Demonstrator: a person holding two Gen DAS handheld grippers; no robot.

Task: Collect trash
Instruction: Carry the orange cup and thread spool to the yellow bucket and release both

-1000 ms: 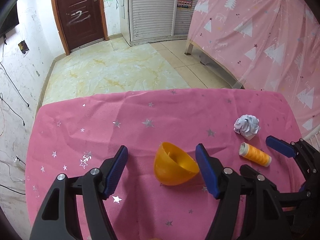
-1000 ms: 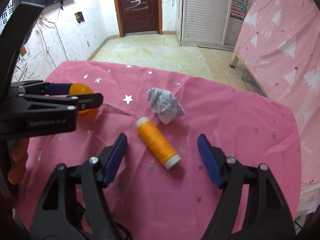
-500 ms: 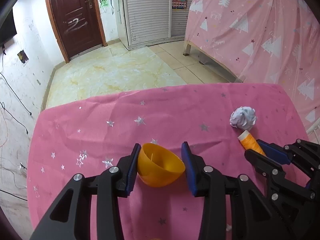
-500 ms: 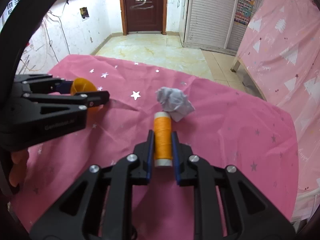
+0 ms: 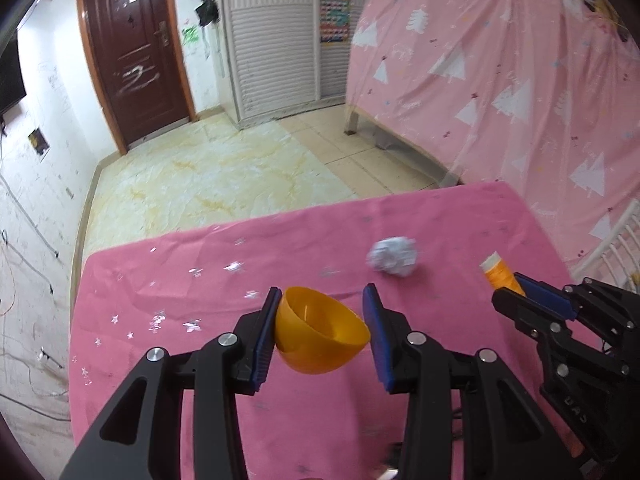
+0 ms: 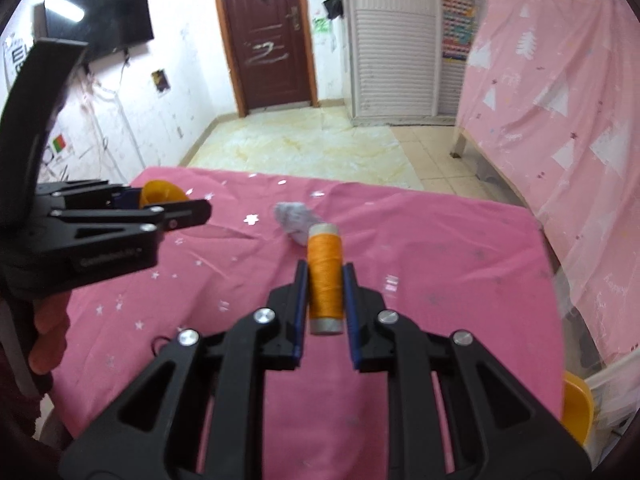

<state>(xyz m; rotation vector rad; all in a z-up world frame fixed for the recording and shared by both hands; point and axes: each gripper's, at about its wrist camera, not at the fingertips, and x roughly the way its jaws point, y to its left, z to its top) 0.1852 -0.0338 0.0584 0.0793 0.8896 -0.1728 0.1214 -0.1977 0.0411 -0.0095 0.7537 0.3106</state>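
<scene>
Gripping the orange bowl (image 5: 320, 336) between my left tongs (image 5: 322, 330), I hold it tilted above the pink tabletop (image 5: 460, 216), its mouth turned away from me; nothing shows inside it. My right tongs (image 6: 325, 294) are narrowed tight on the orange thread spool (image 6: 325, 276), which lies lengthwise between the pads with its pale end toward me.

Half a second ago both sat low on the cloth; now bowl and spool are raised, and the room tilts further into view. A second ago both tongs stood wide, with bowl and spool lying loose.

The crumpled paper ball (image 5: 393, 258) rests on the tabletop ahead and right of my left tongs, just beyond the spool's far end from the right wrist view (image 6: 294, 220). It lies well inside the tabletop's far edge. Bare cloth spreads between the two tongs and out to the left. Beyond the far edge drops the tiled floor (image 5: 208, 184), and a pink tree-print sheet (image 5: 500, 80) hangs at the right.
</scene>
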